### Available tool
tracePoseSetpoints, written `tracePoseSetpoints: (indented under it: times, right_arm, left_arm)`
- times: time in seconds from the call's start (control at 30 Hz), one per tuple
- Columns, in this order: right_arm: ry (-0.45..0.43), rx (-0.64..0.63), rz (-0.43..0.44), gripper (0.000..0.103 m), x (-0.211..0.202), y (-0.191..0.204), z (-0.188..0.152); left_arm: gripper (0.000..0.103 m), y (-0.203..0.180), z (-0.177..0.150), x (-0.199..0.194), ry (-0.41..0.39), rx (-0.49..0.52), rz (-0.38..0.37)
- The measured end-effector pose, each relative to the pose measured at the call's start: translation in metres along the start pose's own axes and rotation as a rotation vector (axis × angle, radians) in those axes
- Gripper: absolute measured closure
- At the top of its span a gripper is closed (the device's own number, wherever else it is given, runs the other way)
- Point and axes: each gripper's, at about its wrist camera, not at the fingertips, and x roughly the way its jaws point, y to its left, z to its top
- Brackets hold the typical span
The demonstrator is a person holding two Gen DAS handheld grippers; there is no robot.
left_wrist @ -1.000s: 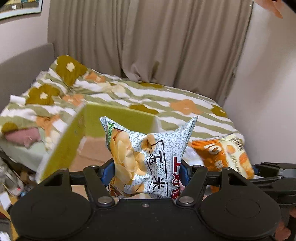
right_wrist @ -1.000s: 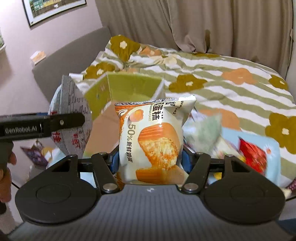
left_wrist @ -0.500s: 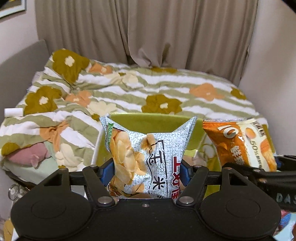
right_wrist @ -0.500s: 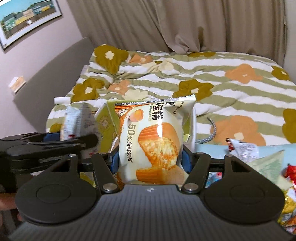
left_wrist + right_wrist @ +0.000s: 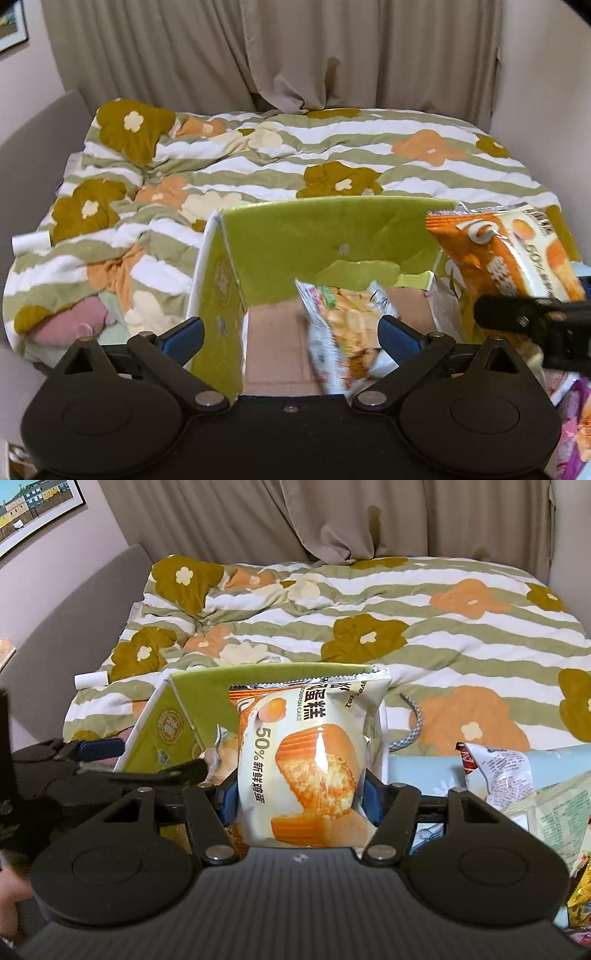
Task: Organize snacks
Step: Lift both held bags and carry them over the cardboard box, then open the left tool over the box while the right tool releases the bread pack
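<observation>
Left hand-held gripper (image 5: 291,332): jaws just opened wide, chip bag (image 5: 343,328) loose between them over box (image 5: 325,236). Right hand-held gripper (image 5: 297,801): clamped on cake pack (image 5: 306,760).

Green box (image 5: 332,236) open on top, brown floor bare at its left wall; chip bag (image 5: 343,328) blocks centre, cake packet (image 5: 509,251) crowds the right edge.

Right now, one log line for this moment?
left gripper: jaws just opened, chip bag dropping into green box | right gripper: gripping cake packet
</observation>
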Motion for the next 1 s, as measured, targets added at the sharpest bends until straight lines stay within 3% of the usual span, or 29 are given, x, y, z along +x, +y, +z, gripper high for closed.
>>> tracePoseSetpoints:
  times: [0.3,0.53,0.57,0.67,1.0]
  right_arm:
    - [0.009,-0.044,0.032,0.025,0.002,0.007,0.013]
    - [0.037,-0.064,0.052,0.023,0.026,0.013,0.025]
    - [0.036,-0.063,0.052,0.022,0.03,0.013,0.026]
    - [0.032,-0.053,0.039,0.0,0.039,0.011,0.026]
    - [0.033,-0.087,-0.007,0.0,0.032,0.003,0.004]
  left_arm:
    - [0.001,0.015,-0.01,-0.029,-0.022,-0.101,0.01]
    - [0.001,0.023,-0.013,-0.036,-0.026,-0.151,0.033]
    - [0.001,0.024,-0.015,-0.036,-0.026,-0.154,0.037]
    - [0.001,0.023,-0.018,-0.038,-0.026,-0.161,0.044]
    - [0.001,0.022,-0.03,-0.041,-0.012,-0.213,0.024]
